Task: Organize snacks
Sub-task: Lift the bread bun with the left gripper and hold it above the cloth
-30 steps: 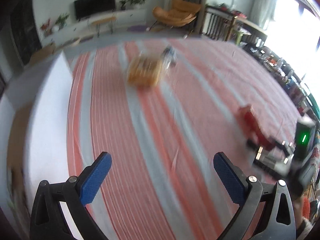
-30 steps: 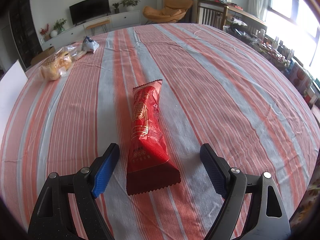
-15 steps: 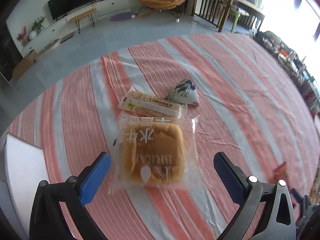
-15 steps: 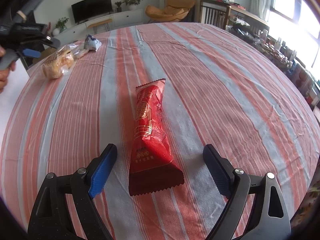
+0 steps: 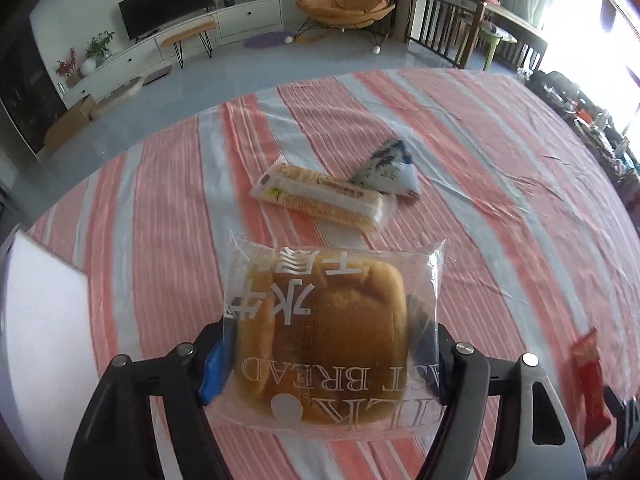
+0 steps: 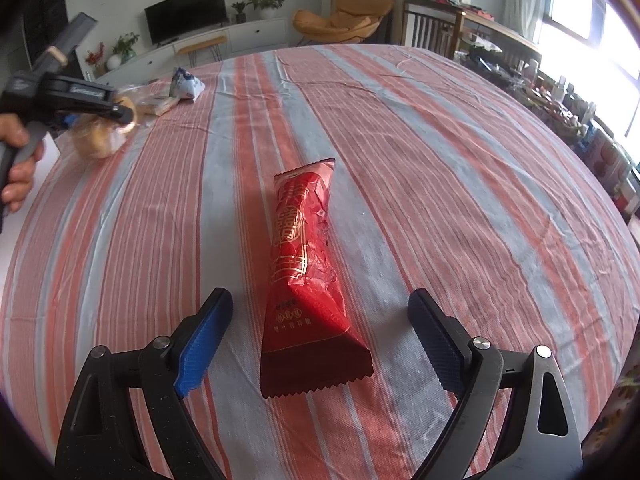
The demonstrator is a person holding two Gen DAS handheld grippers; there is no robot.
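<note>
Pinching the clear-wrapped toast bread pack [image 5: 324, 344] between both pads, the left tool [image 5: 320, 356] contrasts with the right tool [image 6: 320, 336], spread around the red snack packet [image 6: 308, 264] on the counter [image 6: 440, 160].

Bread packet [image 5: 324, 344] hides left gripper [image 5: 320, 364] right pad.

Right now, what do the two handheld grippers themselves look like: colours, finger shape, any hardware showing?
Both the left gripper and the right gripper have black triangular-cutout finger arms, silver pivot screws and blue ribbed pads. Seen from the right wrist camera, the left one has a grey handle in a bare hand.
</note>
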